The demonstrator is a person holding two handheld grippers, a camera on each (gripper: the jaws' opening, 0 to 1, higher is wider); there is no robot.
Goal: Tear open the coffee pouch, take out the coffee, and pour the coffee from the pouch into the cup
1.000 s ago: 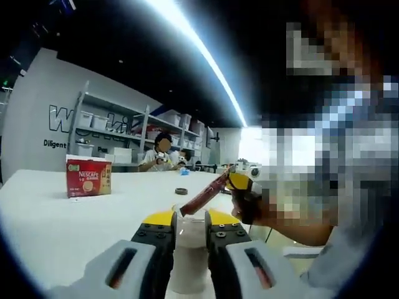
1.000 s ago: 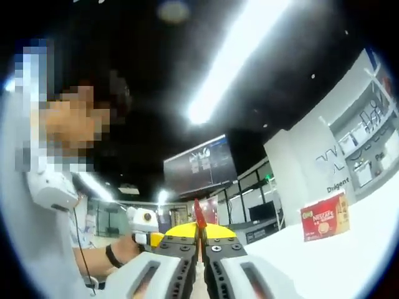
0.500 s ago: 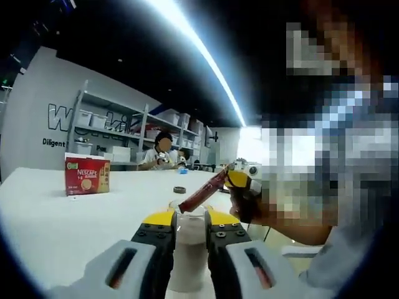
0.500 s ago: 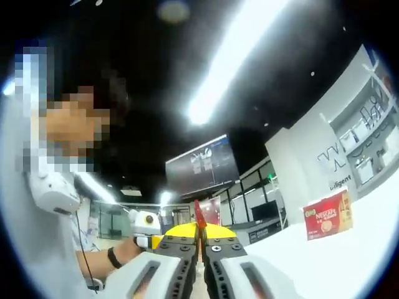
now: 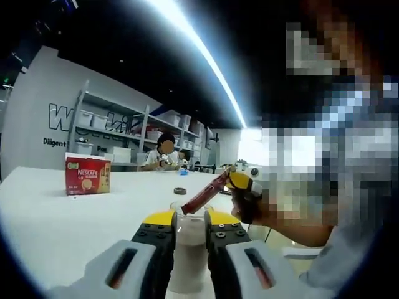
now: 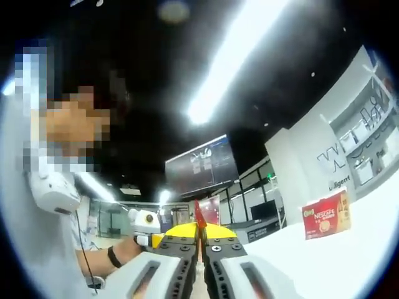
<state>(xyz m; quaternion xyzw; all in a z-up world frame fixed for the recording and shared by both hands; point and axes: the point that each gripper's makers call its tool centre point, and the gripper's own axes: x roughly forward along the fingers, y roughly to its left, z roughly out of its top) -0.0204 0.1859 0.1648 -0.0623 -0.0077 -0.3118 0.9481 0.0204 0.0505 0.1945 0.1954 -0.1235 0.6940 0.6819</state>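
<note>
While the views have barely shifted since 0.5 s ago, the left gripper [image 5: 190,232] keeps its 2 jaws pressed on the white cup [image 5: 189,249]. The right gripper [image 6: 201,244] pinches the red coffee pouch [image 5: 206,193], tilted over the cup's rim. A red box [image 5: 87,175] stands far left on the white table [image 5: 56,224].

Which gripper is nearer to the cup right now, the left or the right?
Left. The left gripper has the cup between its jaws. The right gripper is up beside it, tilting the coffee pouch over the cup's rim.
</note>
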